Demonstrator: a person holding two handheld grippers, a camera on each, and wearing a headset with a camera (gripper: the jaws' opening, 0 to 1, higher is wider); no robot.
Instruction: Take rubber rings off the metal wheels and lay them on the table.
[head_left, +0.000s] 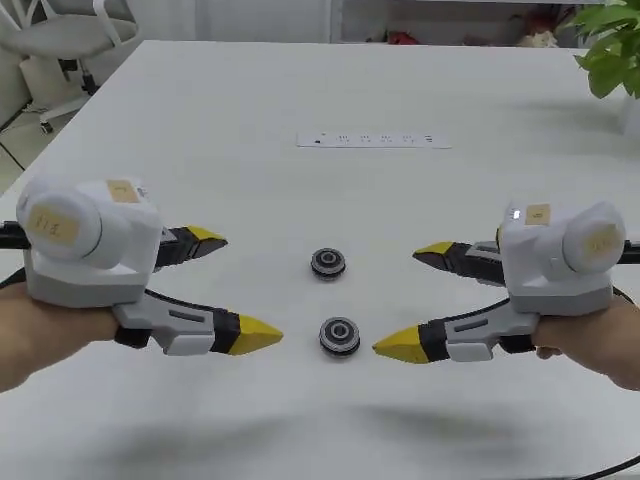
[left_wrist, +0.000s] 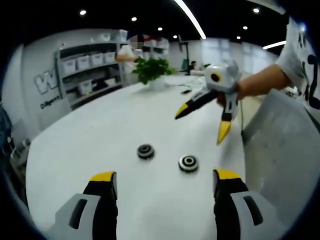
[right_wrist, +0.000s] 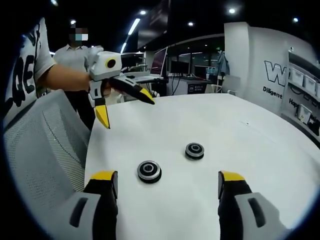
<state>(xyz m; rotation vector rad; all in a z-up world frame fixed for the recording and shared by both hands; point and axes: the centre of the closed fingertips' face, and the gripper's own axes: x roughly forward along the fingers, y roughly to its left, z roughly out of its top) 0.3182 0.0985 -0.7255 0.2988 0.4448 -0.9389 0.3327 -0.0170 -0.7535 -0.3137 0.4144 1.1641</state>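
Two small metal wheels lie flat on the white table, both on the person's side of the power strip. The far wheel sits closer to the power strip. The near wheel sits further from it, close to the person. The two are near each other but not touching. Each one has its dark rubber ring around the outside - no ring is off yet.

The left gripper hangs further from the power strip than the far wheel, off to the left side. Its jaws are spread wide and hold nothing. The right gripper hangs the same way on the right side, with its jaws also spread wide and nothing in them. Neither one touches a wheel.

I think the wheels are hard and smooth, and a bit heavy for how small they are, so one may slide if it gets pushed. The ring looks soft and stretchy and probably hugs the wheel tight. A good plan is to pinch the metal part with one gripper and hook the ring's edge with the other - then peel it off. The ring should be light and floppy and hard to break.
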